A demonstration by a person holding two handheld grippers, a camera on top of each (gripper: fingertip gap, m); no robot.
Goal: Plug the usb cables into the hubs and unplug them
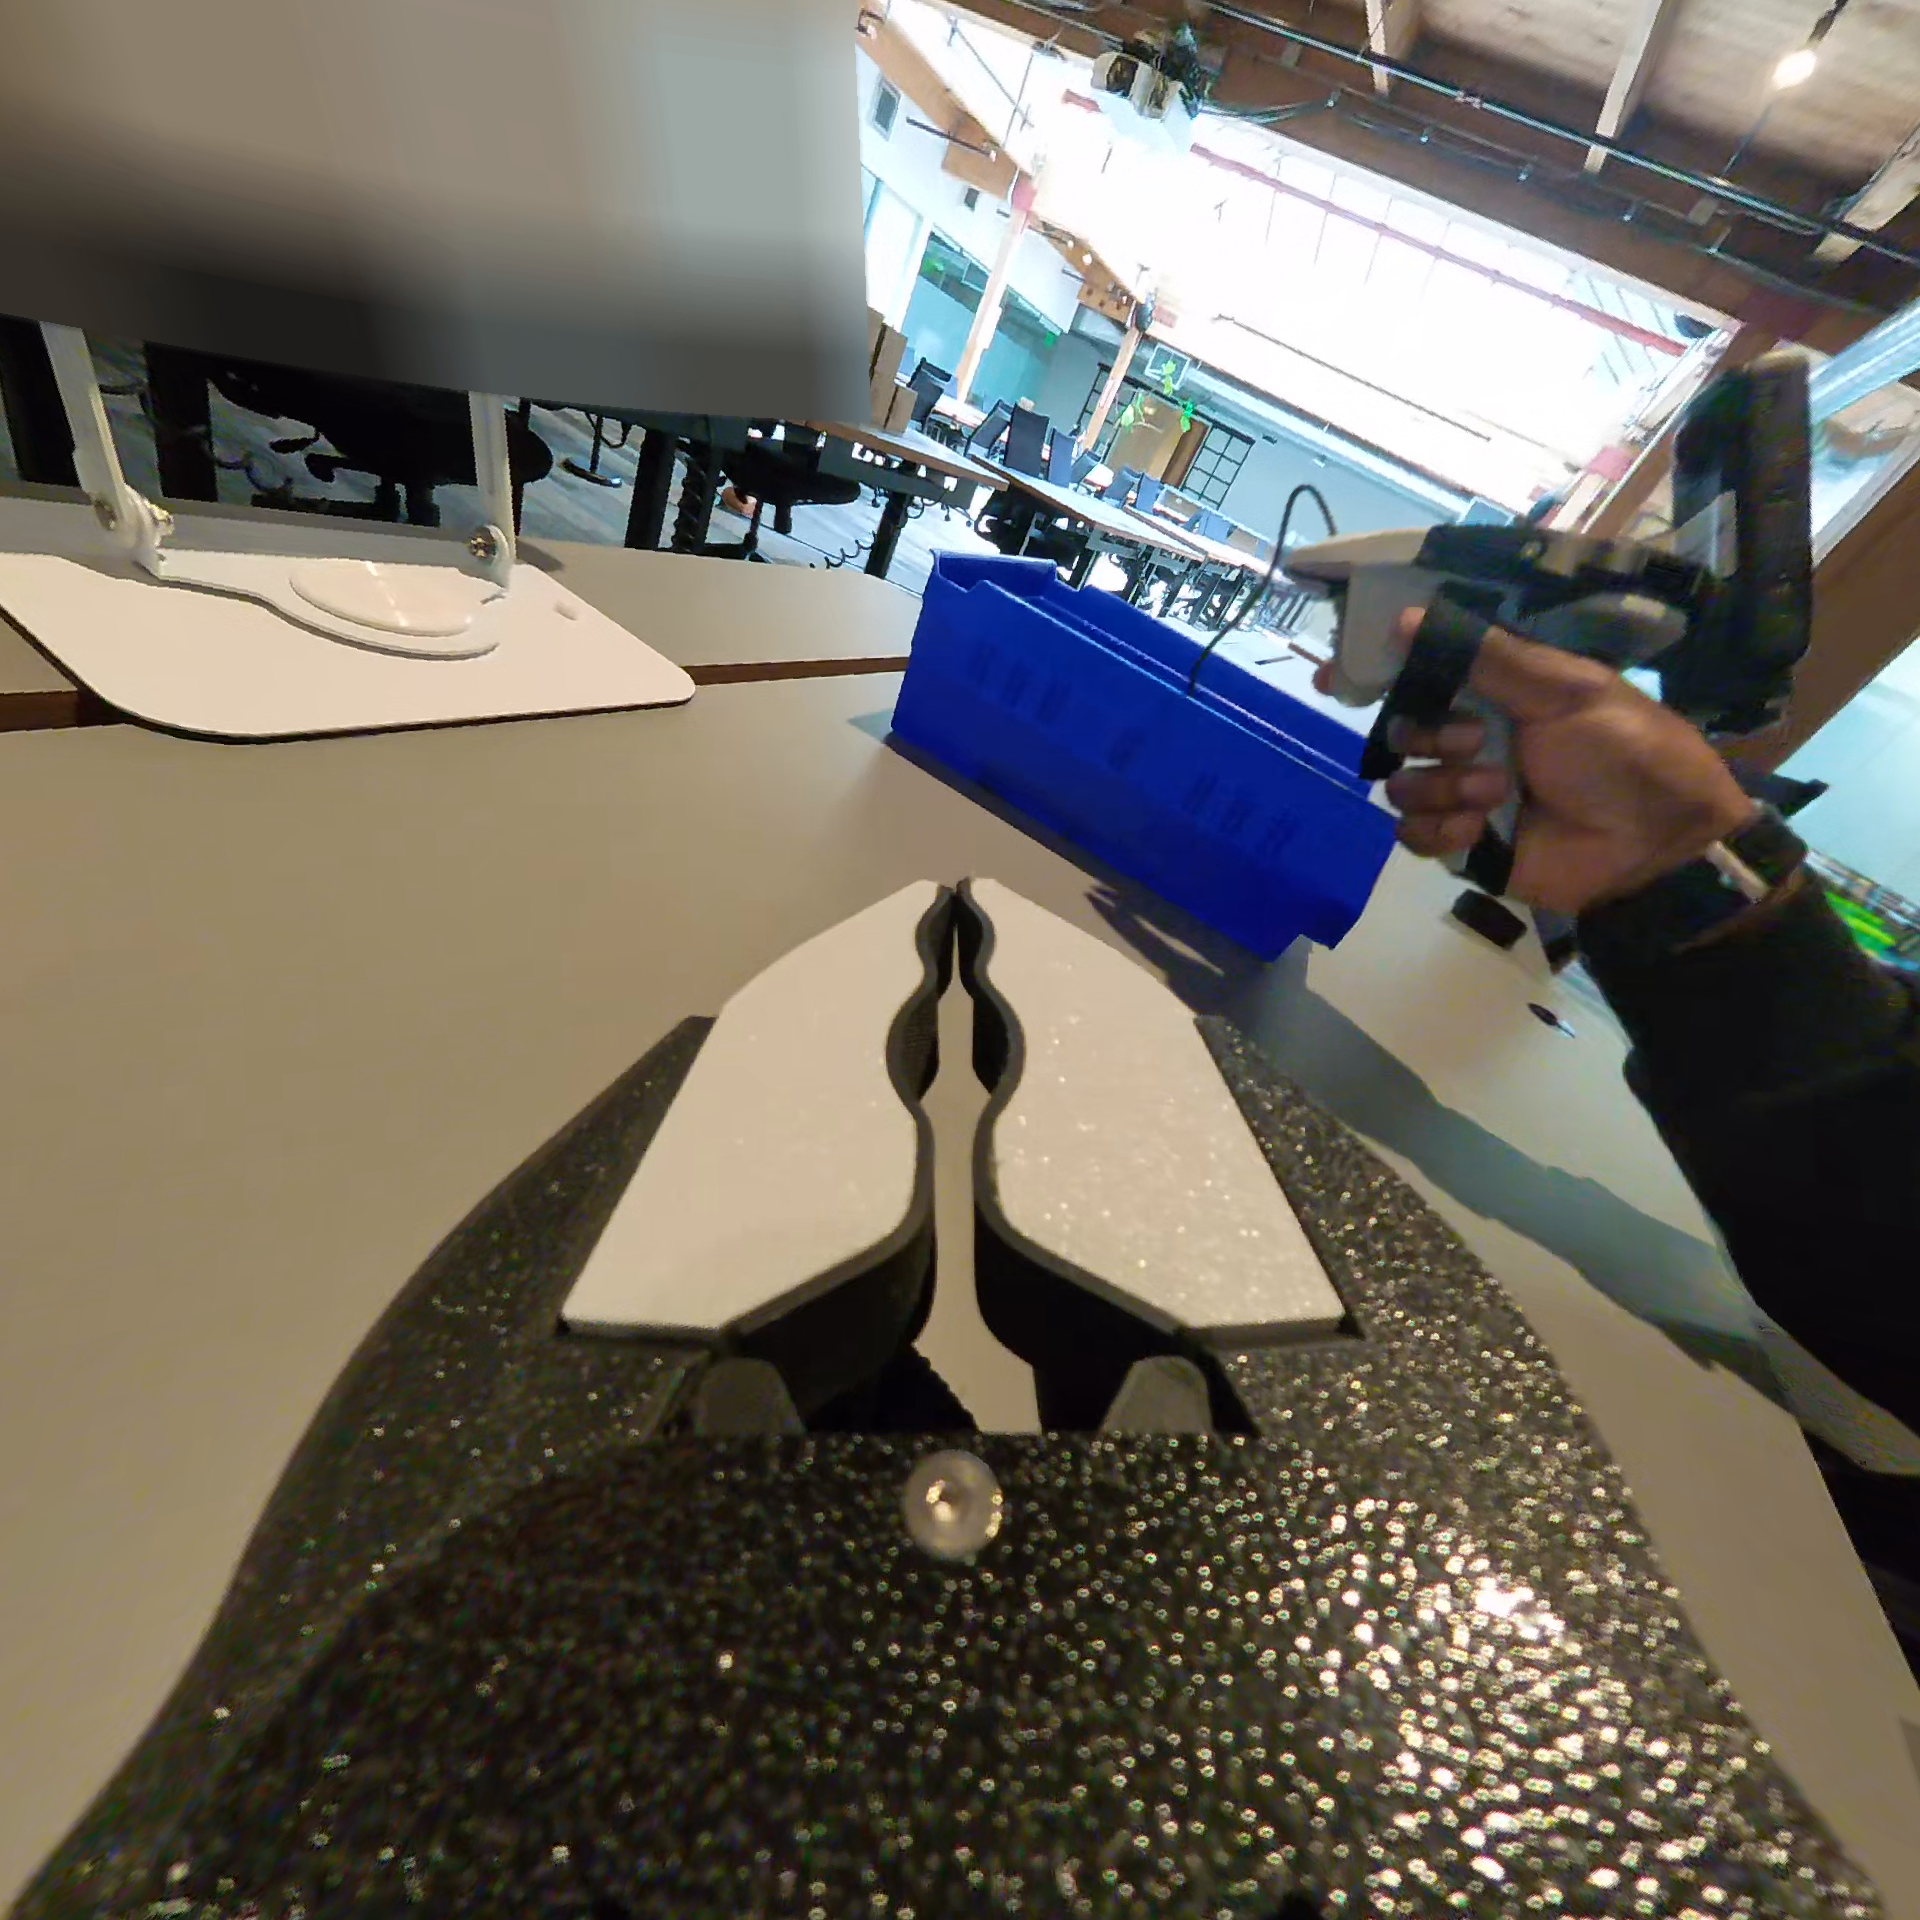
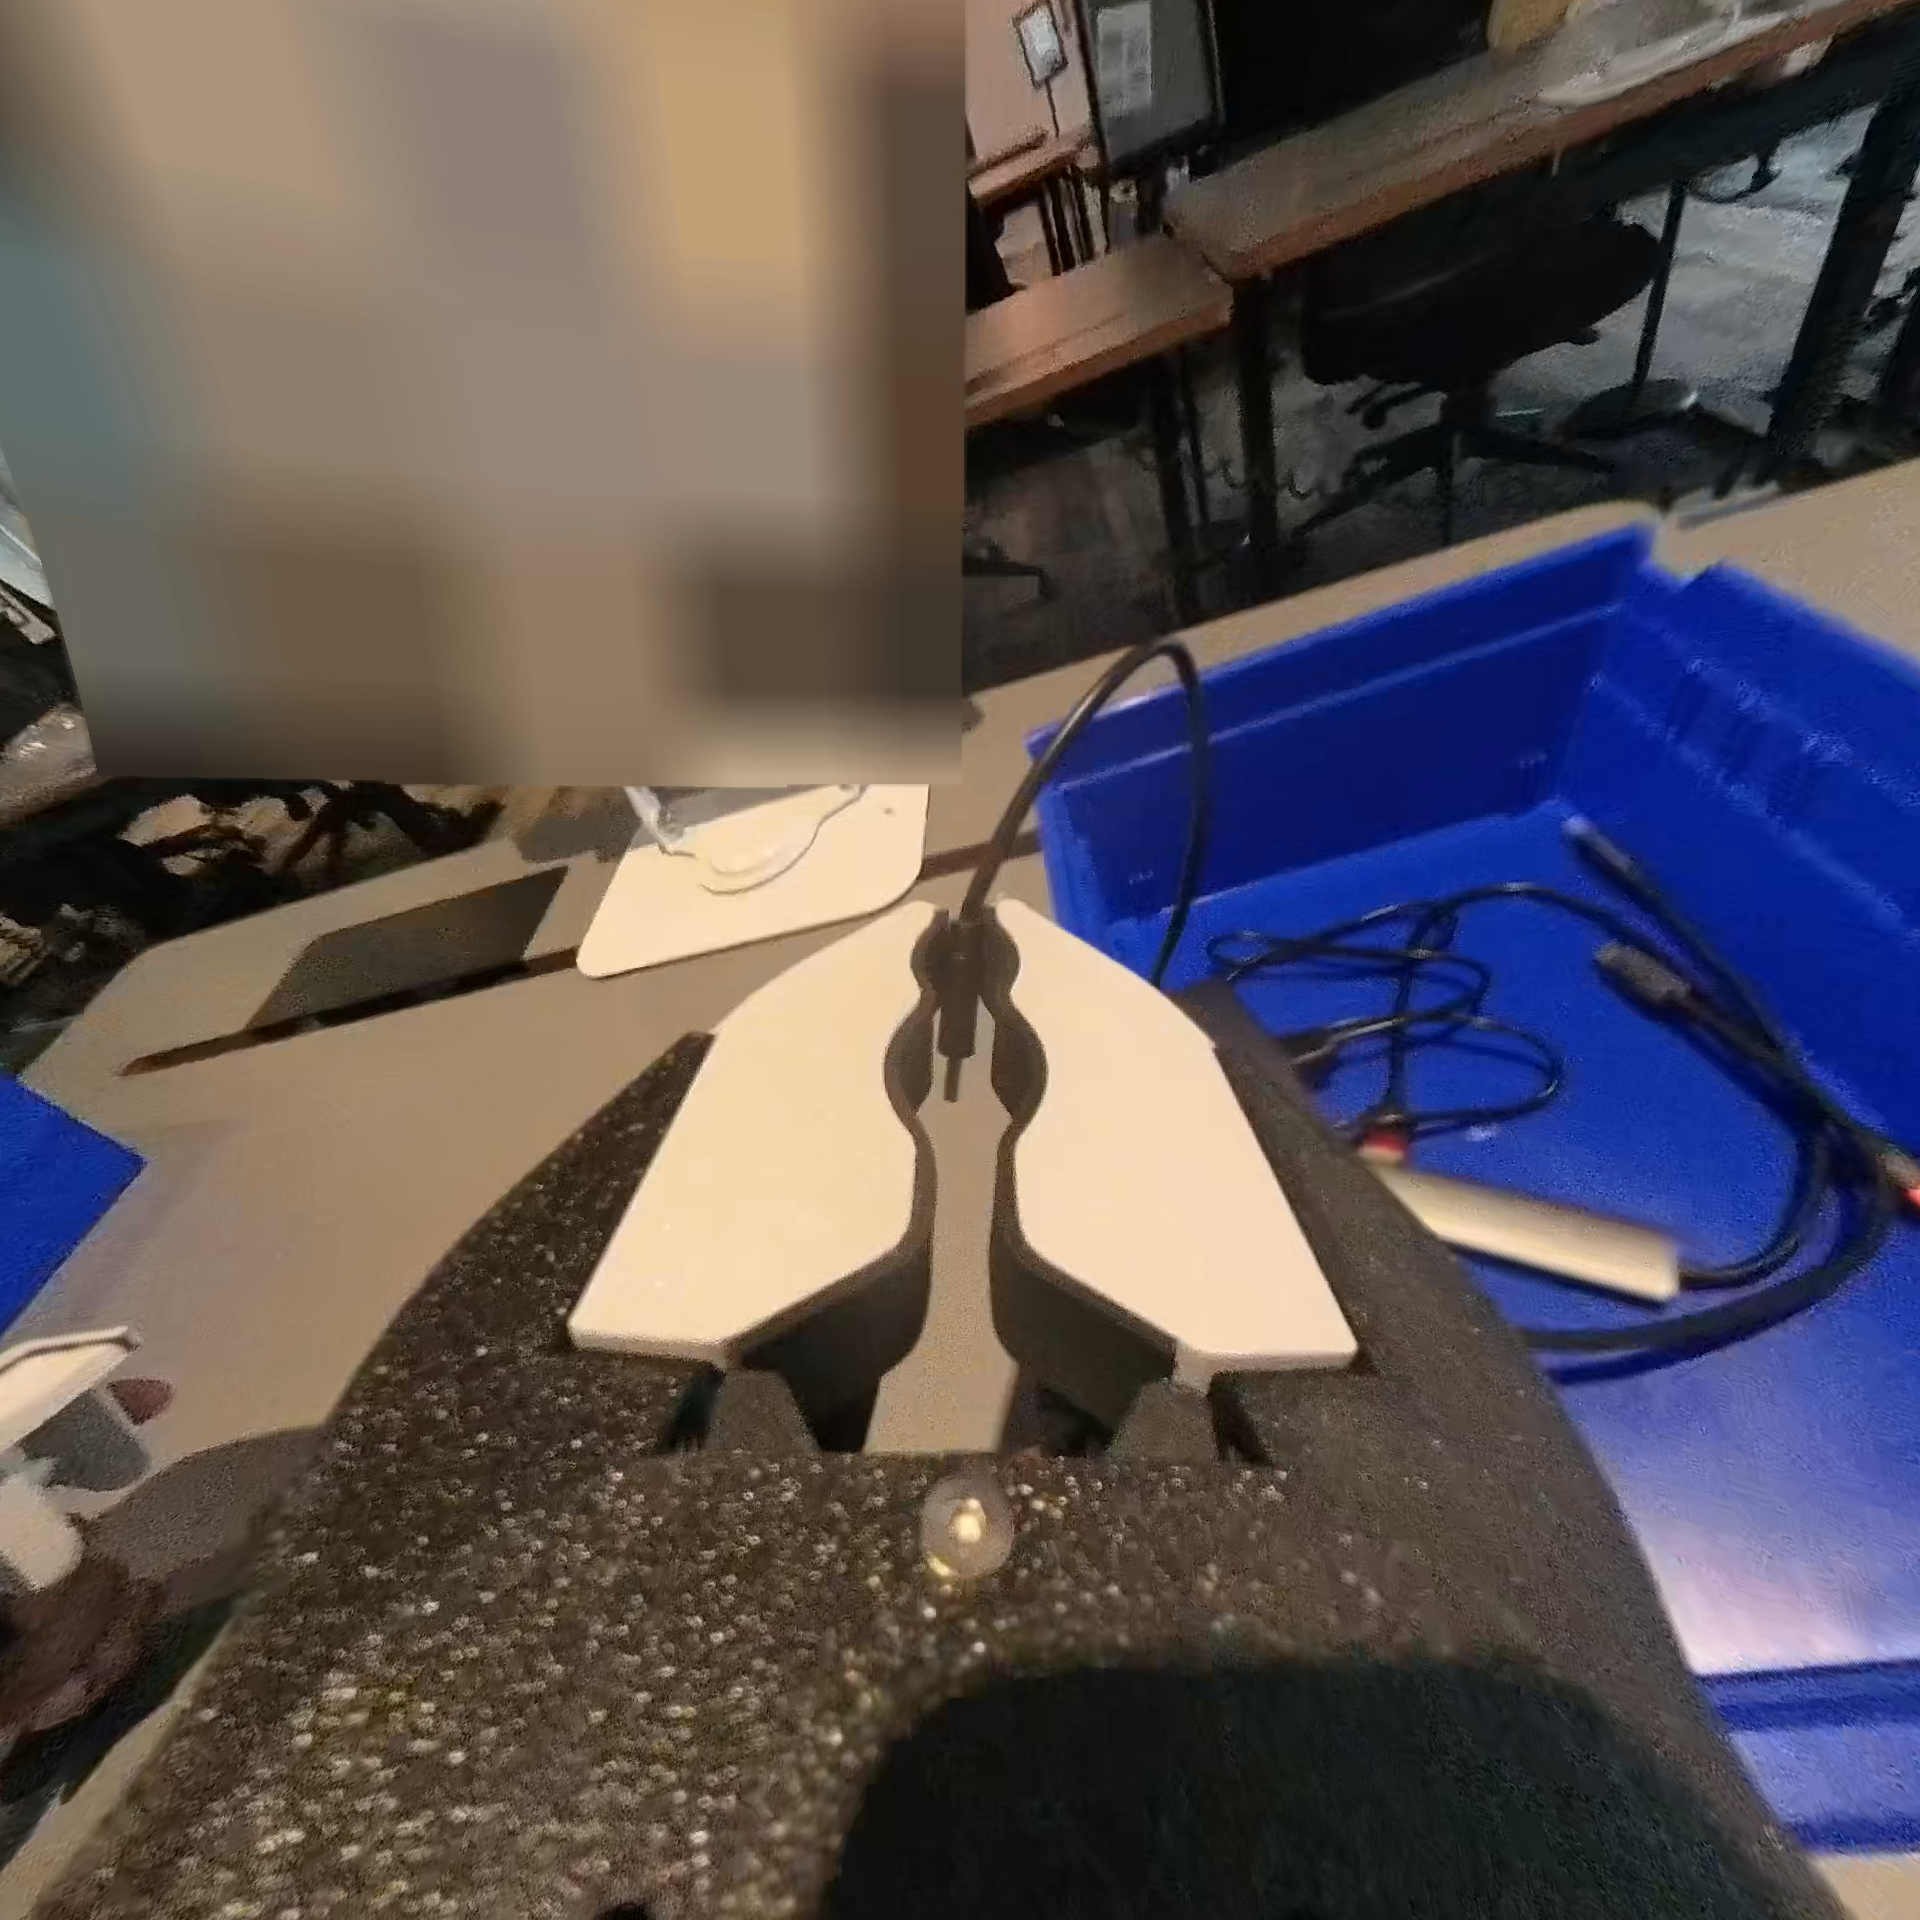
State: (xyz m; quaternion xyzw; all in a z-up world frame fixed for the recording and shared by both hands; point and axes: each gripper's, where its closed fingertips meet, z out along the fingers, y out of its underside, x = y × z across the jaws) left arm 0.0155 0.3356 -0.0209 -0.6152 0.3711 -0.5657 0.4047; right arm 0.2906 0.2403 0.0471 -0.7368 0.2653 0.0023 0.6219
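Observation:
My left gripper (image 1: 956,891) is shut and empty, low over the grey table (image 1: 416,935). My right gripper (image 2: 961,920) is shut on the plug end of a black usb cable (image 2: 1143,675). The plug points back between the fingers, and the cable arches up and drops into the blue bin (image 2: 1351,707). In the bin lie a whitish hub (image 2: 1538,1236) and several coiled black cables (image 2: 1455,997). In the left wrist view the right gripper (image 1: 1309,561) is held by a hand over the blue bin (image 1: 1122,758), with the cable (image 1: 1236,592) hanging from it.
A white stand base (image 1: 343,634) sits on the table at the back left; it also shows in the right wrist view (image 2: 758,894). A small black object (image 1: 1491,920) lies right of the bin. Another blue thing (image 2: 52,1184) is at the left edge. Some 30 cm of space lies between my two pairs of fingers. To reach the whitish hub (image 2: 1538,1236) in a straight line is about 20 cm for my right fingers, about 40 cm for my left.

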